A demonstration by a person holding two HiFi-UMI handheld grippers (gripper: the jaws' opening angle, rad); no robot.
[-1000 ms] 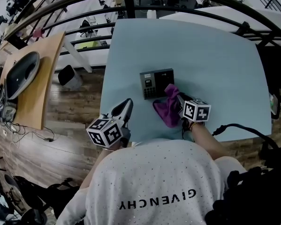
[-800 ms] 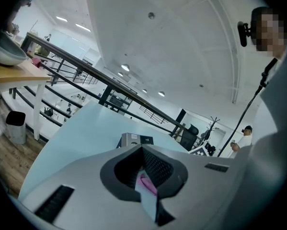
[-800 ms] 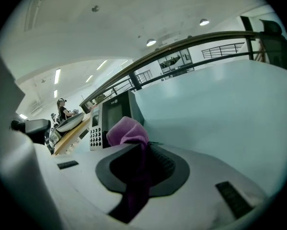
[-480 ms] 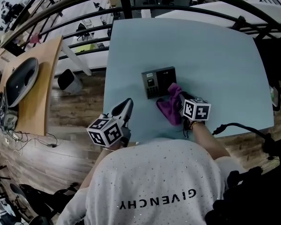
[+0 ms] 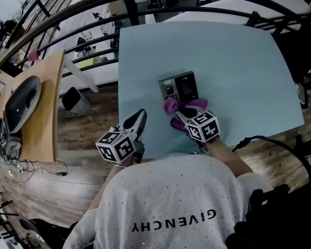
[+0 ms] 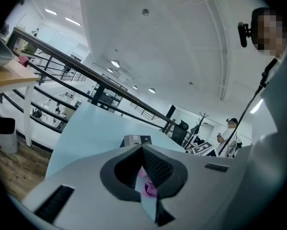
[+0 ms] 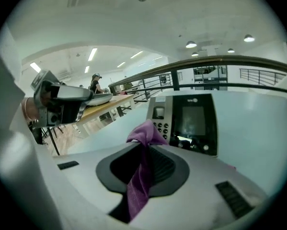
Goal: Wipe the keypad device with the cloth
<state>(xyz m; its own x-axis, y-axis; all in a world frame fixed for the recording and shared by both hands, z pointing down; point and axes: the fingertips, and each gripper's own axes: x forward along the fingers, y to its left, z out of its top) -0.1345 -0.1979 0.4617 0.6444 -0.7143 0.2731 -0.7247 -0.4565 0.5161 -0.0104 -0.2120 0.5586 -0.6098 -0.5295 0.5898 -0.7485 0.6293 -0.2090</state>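
The purple cloth (image 5: 170,107) is clamped in the right gripper (image 5: 183,114) at the keypad device (image 5: 179,86) (its near edge); the left gripper (image 5: 136,120) is seen closed on nothing

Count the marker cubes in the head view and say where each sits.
2. One marker cube rides the left gripper at the table's near edge; the other rides the right gripper, which holds the cloth by the keypad device.

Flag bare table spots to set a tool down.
Free on the table: the far half beyond the keypad, the whole right side, the left strip beside the keypad. Crowded: near edge, where cloth, right gripper and left gripper sit.
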